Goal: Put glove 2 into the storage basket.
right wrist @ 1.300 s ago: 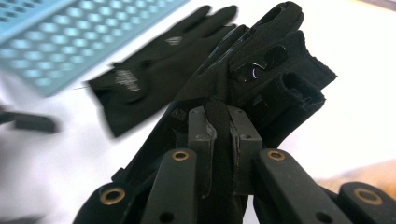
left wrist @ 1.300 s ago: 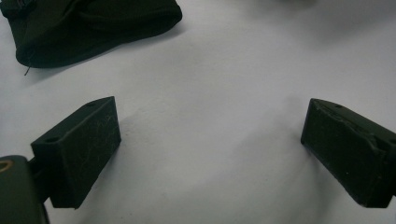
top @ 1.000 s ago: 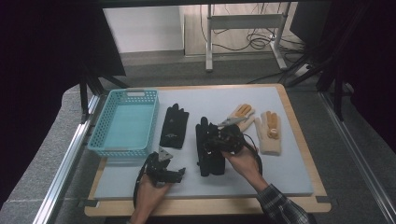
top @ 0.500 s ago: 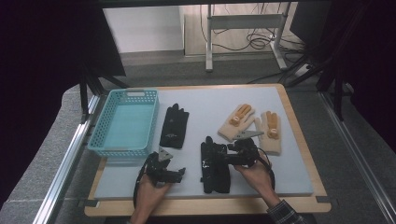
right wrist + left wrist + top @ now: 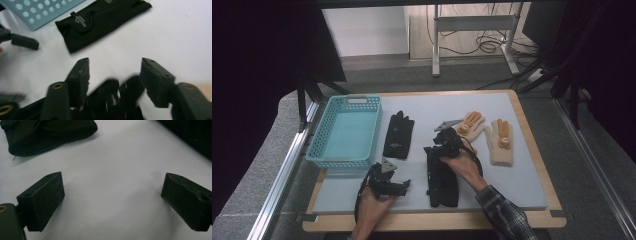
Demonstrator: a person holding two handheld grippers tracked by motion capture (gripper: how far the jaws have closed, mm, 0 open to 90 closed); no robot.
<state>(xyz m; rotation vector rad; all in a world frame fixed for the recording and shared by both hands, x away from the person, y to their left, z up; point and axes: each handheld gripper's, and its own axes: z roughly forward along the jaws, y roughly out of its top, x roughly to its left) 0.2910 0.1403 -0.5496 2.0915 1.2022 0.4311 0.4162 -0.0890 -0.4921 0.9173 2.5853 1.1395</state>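
Observation:
A black glove [image 5: 443, 181] lies flat near the mat's front edge, fingers pointing away from me. My right gripper [image 5: 435, 149] hovers over its finger end; its jaws have just been opening and now stand open, with the glove's fingers [image 5: 113, 98] below and between them, unpressed. A second black glove [image 5: 398, 135] lies beside the blue basket [image 5: 325, 156]. Two tan gloves [image 5: 472, 125] [image 5: 501, 144] rest to the right. My left gripper [image 5: 402, 186] sits low at the front left, open over bare mat [image 5: 110, 177], nothing between its jaws.
The grey mat lies on a wooden-edged board [image 5: 532, 145]. The basket's perforated wall [image 5: 37, 10] stands beyond the second black glove [image 5: 100, 17]. A metal rail [image 5: 282, 185] runs along the table's left side. Bare mat lies between the gloves.
The right gripper drew the black glove toward the front edge, let it go there, and moved back to its finger end with jaws now apart. The left hand stayed put.

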